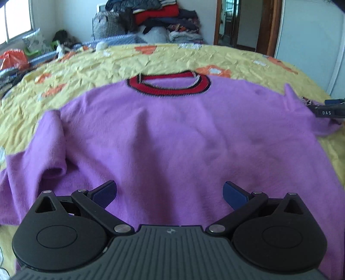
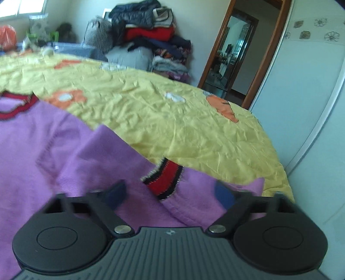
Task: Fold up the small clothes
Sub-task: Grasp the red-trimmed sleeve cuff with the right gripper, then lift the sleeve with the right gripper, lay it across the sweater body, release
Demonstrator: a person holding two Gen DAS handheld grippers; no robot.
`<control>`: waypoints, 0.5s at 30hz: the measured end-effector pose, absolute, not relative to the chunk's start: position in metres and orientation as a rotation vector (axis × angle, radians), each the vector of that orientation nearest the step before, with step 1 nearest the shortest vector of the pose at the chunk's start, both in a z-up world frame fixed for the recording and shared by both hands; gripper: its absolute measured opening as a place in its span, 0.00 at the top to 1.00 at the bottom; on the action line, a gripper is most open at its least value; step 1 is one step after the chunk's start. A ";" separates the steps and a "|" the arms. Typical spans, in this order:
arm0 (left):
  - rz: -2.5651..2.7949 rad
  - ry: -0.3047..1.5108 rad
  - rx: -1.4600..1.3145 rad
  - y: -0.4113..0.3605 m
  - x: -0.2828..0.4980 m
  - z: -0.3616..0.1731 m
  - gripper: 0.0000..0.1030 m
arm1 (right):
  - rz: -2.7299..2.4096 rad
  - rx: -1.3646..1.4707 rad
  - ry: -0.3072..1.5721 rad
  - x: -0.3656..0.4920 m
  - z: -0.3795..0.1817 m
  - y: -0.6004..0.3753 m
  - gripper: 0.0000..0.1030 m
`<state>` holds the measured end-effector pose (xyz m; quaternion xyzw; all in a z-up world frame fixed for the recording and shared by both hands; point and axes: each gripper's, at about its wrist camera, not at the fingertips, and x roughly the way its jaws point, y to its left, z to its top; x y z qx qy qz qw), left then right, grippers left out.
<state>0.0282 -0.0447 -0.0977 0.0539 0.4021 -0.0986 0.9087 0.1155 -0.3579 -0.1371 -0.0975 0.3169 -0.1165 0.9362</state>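
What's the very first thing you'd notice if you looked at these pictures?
A big fuzzy purple sweater with a red collar, spread flat on a yellow bedspread with orange patches. Near the open right gripper lies its red striped cuff. Behind the bed, a tall pile of clothes leans against the wall.

the right gripper [image 2: 170,195] hangs low over the purple sweater [image 2: 54,155], its jaws spread wide with nothing between them. just ahead, between the blue fingertips [image 2: 224,195], lies the sleeve's red cuff [image 2: 165,178], edged in black and white. beyond it spreads the wrinkled yellow bedspread [image 2: 172,120], and farther back, left of the gripper, a pile of clothes [image 2: 151,36] beside an open doorway [image 2: 235,49].
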 end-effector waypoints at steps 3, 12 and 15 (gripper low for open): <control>-0.192 0.856 0.095 -0.039 0.032 -0.103 0.00 | -0.230 -0.147 0.680 0.125 -0.143 -0.372 0.49; -0.164 0.859 0.082 -0.027 0.030 -0.100 0.00 | -0.222 -0.049 0.633 0.114 -0.132 -0.389 0.97; -0.157 0.859 0.078 -0.020 0.026 -0.097 0.00 | -0.238 0.021 0.589 0.104 -0.117 -0.404 0.97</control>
